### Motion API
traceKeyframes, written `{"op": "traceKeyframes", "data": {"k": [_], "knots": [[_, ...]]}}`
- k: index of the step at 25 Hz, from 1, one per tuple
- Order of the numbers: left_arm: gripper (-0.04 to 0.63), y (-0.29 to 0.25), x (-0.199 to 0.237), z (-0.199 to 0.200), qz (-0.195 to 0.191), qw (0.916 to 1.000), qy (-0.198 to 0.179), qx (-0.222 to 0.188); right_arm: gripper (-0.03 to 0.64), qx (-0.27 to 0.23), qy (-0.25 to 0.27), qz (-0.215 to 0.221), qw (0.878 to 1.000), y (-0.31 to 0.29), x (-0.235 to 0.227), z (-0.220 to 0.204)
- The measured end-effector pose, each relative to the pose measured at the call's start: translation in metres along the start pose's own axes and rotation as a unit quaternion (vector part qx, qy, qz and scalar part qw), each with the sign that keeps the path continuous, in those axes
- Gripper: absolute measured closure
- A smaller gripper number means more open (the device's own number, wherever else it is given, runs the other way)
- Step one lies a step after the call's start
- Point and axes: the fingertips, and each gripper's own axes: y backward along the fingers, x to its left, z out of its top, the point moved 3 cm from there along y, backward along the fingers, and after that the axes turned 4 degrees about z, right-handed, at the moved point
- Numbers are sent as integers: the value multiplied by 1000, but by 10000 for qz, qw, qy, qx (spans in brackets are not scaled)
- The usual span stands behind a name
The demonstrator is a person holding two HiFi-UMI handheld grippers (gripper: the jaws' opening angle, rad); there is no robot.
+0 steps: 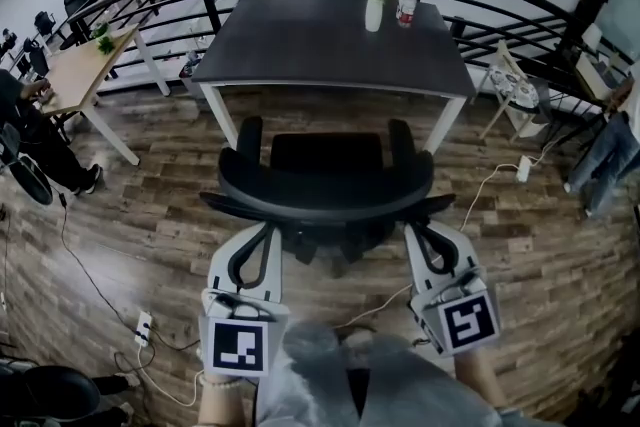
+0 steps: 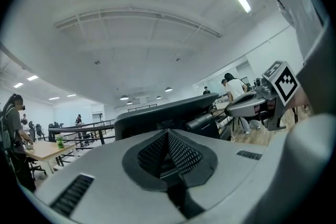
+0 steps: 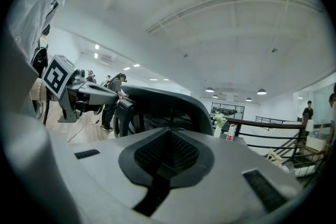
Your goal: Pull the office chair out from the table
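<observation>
Behind one office chair (image 1: 325, 180), two tools, left tool (image 1: 266, 229) and right tool (image 1: 411, 231), closed.

Office chair (image 1: 325, 185): matt black plastic, mesh back. Bench (image 1: 300, 45): dark matt top, white legs. Floor (image 1: 150, 205): wood planks.

1. We see the left gripper (image 2: 168, 139) with its jaws pressed together and nothing between them.
2. Just beyond its tips we find the dark back of the office chair (image 2: 163, 115).
3. At the right, the right gripper (image 2: 234, 108) hangs beside that chair, its marker cube (image 2: 283, 81) facing us.
4. Far left we note a wooden table (image 2: 44, 150) and a black railing (image 2: 89, 127).
</observation>
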Motion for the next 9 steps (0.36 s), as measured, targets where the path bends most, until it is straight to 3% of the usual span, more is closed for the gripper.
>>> {"op": "traceKeyframes", "data": {"k": [9], "knots": [[583,-6,0,5,-27,10000,-19,32,617,47,11,12,10000,-3,-5,4]]}}
